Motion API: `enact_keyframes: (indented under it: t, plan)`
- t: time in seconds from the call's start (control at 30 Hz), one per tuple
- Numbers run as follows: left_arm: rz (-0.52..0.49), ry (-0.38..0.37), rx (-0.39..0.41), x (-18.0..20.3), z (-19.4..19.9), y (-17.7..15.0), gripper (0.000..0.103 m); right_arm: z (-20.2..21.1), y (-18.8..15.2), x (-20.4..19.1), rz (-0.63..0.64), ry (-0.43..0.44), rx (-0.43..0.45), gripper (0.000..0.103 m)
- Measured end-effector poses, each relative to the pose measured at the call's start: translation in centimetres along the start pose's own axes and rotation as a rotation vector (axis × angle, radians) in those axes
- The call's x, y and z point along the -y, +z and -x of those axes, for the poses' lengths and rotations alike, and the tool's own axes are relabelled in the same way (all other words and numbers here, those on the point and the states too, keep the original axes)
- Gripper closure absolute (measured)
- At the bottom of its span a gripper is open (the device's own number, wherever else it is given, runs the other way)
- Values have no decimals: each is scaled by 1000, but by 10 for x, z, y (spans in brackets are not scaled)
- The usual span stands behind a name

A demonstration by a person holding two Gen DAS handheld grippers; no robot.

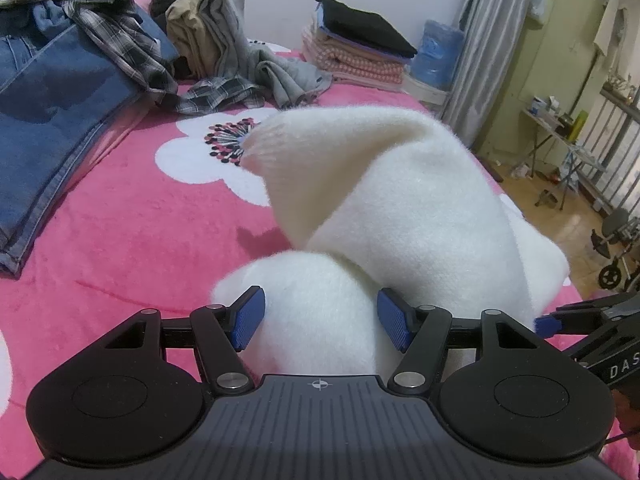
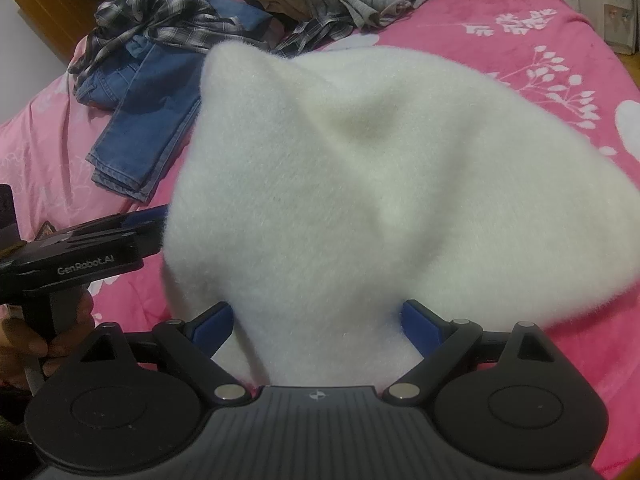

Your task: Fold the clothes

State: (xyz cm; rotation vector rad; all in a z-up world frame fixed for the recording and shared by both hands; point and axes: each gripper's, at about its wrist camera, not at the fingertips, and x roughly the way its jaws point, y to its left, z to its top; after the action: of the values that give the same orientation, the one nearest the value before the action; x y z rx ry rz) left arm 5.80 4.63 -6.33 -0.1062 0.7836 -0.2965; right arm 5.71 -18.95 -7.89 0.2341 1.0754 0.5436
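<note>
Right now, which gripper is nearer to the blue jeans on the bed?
Left. The left gripper is beside the blue jeans, which lie to its left; the right gripper is farther, beyond the white sweater.

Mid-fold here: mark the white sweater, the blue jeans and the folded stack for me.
white sweater (image 2: pixel 360 184), right wrist view, on the broad fuzzy body lifted above the bed.
blue jeans (image 1: pixel 52 108), left wrist view, on the flat denim leg panel at left.
folded stack (image 1: pixel 360 46), left wrist view, on its side, below the black top garment.

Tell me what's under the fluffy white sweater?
The pink blanket shows around the white sweater, so the blanket is probably beneath it. Anything else lying directly under the sweater is hidden.
</note>
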Motion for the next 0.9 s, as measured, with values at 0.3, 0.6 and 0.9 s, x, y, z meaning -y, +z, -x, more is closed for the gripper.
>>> enact_keyframes:
  t: [0.3, 0.6, 0.9]
  plan:
    - [-1, -9, 16, 1, 4, 1, 41, -2, -1, 0, 5, -8, 2, 9]
    - [-3, -8, 35, 0, 8, 4, 41, -2, -1, 1, 6, -10, 2, 9]
    - [-4, -2, 61, -1, 12, 8, 41, -2, -1, 1, 8, -12, 2, 9]
